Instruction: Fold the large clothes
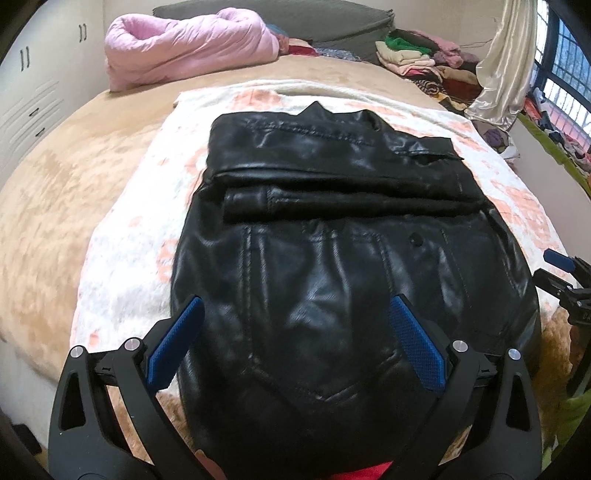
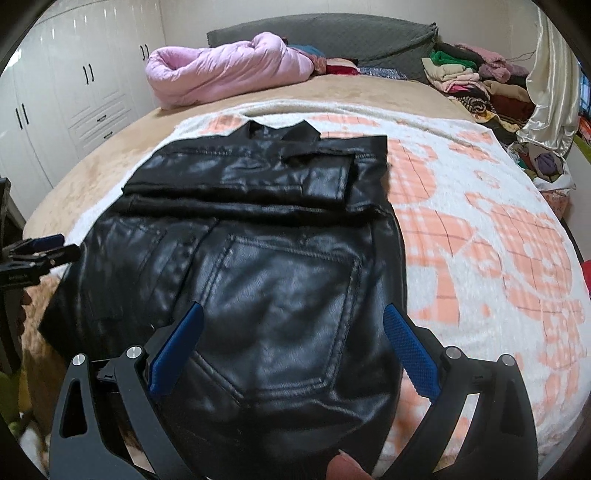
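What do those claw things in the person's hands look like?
Each claw, left and right, has two black angular arms with cut-out slots and silver round bolts, ending in flat blue fingers with a dotted, grippy texture. No cables or sleeves show.

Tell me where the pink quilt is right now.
The pink quilt lies bundled at the far end of the bed, left of centre in both wrist views, against the grey headboard and beyond the black leather jacket.
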